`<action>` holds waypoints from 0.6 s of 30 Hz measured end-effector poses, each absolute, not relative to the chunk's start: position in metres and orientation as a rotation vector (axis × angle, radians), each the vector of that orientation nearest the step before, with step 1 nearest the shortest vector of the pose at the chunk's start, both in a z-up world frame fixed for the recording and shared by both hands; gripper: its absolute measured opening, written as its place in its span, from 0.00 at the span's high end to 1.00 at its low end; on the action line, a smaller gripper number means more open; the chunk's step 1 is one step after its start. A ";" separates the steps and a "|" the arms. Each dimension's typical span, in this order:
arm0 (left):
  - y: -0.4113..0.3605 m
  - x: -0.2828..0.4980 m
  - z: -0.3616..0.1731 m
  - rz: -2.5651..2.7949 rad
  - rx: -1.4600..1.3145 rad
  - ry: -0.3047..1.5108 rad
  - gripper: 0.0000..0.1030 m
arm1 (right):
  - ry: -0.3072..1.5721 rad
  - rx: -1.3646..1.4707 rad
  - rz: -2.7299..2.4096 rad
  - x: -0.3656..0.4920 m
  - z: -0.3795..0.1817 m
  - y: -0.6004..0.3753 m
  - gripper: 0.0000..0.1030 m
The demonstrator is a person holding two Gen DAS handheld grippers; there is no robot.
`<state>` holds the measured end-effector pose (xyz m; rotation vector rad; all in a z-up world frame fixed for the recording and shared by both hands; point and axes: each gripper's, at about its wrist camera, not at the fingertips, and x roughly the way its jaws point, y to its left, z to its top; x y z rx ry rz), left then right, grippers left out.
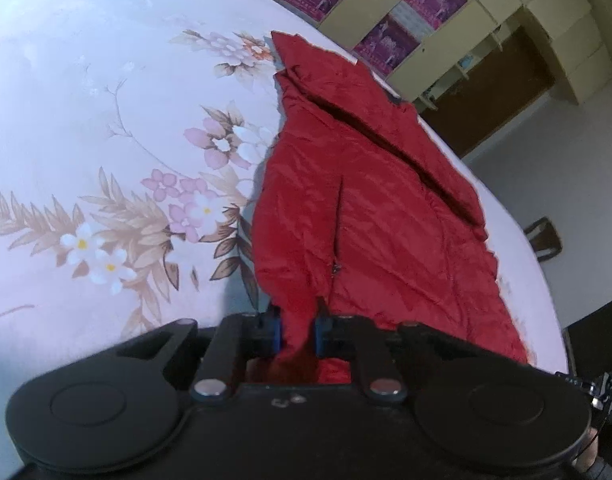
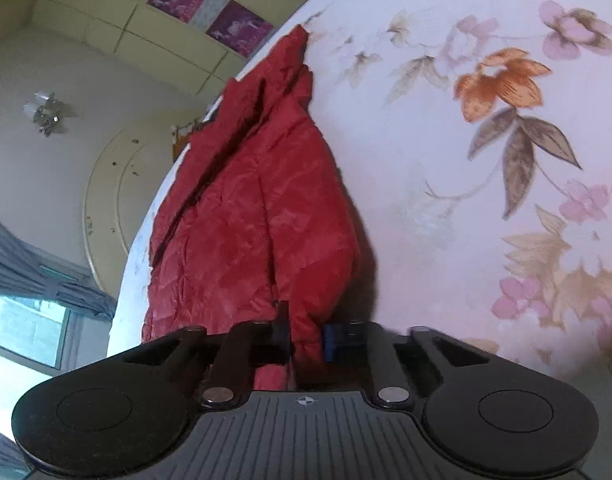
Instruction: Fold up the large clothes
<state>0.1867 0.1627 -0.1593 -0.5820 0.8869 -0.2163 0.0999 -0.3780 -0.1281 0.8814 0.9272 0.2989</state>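
Observation:
A red padded jacket [image 1: 370, 200] lies stretched along the edge of a bed covered by a white floral sheet [image 1: 86, 120]. My left gripper [image 1: 298, 334] is shut on the jacket's near edge, with red fabric pinched between its blue pads. In the right wrist view the same jacket [image 2: 246, 208] runs away from me along the bed sheet [image 2: 466, 200]. My right gripper [image 2: 306, 338] is shut on a fold of its near edge. A zipper line [image 1: 338, 224] and a long dark fold show on the jacket's top.
The bed's edge runs close beside the jacket on the room side. Yellow cabinets with purple posters [image 1: 386, 8] stand beyond the bed. A window with grey curtains [image 2: 30, 304] and a ceiling lamp [image 2: 46, 114] show in the right wrist view.

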 end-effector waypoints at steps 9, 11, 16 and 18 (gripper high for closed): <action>0.171 0.213 -0.109 -0.223 -0.621 0.689 0.92 | 0.732 0.769 0.372 0.135 -0.059 -0.376 0.93; 0.170 0.236 -0.094 -0.235 -0.617 0.647 0.92 | 0.691 0.731 0.383 0.159 -0.042 -0.374 0.93; 0.162 0.320 -0.058 -0.260 -0.574 0.587 0.92 | 0.626 0.701 0.396 0.244 -0.012 -0.365 0.93; 0.160 0.362 -0.050 -0.268 -0.561 0.583 0.92 | 0.617 0.709 0.395 0.286 -0.006 -0.360 0.93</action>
